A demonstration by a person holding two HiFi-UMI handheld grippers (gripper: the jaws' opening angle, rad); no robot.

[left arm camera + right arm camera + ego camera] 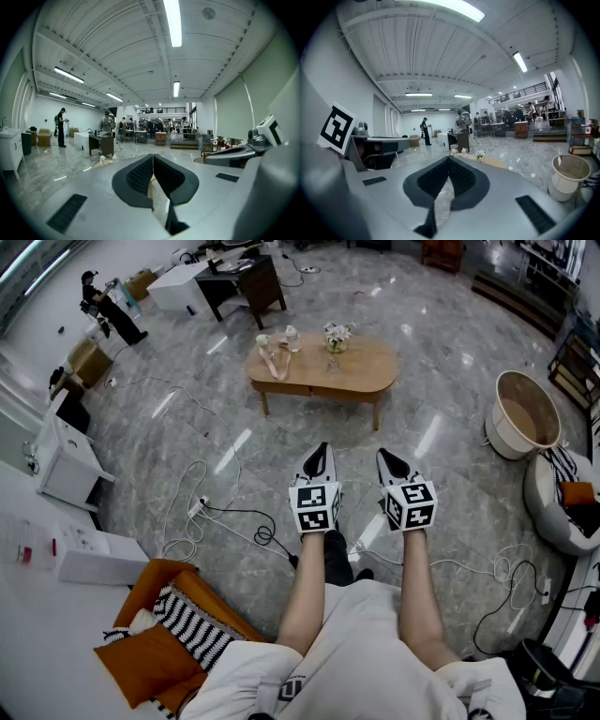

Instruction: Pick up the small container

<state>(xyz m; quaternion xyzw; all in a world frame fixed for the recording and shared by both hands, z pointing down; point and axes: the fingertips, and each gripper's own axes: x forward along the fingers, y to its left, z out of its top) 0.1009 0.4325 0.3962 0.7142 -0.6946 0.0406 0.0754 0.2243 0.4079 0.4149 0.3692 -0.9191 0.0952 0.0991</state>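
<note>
Left tool (321,450) closed, pads pressed flat together, nothing between them. Right tool (384,457) likewise closed and empty. Both held out side by side ahead of the body, near each other but apart, roughly level with a slight downward tilt, above the grey marble floor (150,418).

Small container (292,337): a little white bottle, upright on the left half of the oval wooden worktop (375,367). Well apart from both tools, farther ahead. Close on its left, a cream item with trailing straps (272,354); whether touching, impossible to tell. To its right, nearer mid-worktop, a small vase of flowers (336,337), apart from it.

From the right gripper view: worktop just beyond the closed tips, bottle and flowers both showing above them. From the left gripper view: only the worktop's left end, peeking out left of the tips.

Elsewhere: white cables (202,512) looped over the floor left of the tools. Round white tub (525,413) off to the right. Orange cushion (141,667) and striped cushion (192,626) low on the left. Dark desk (248,282) beyond the worktop. Person in dark clothes (108,310) standing far off at upper left.
</note>
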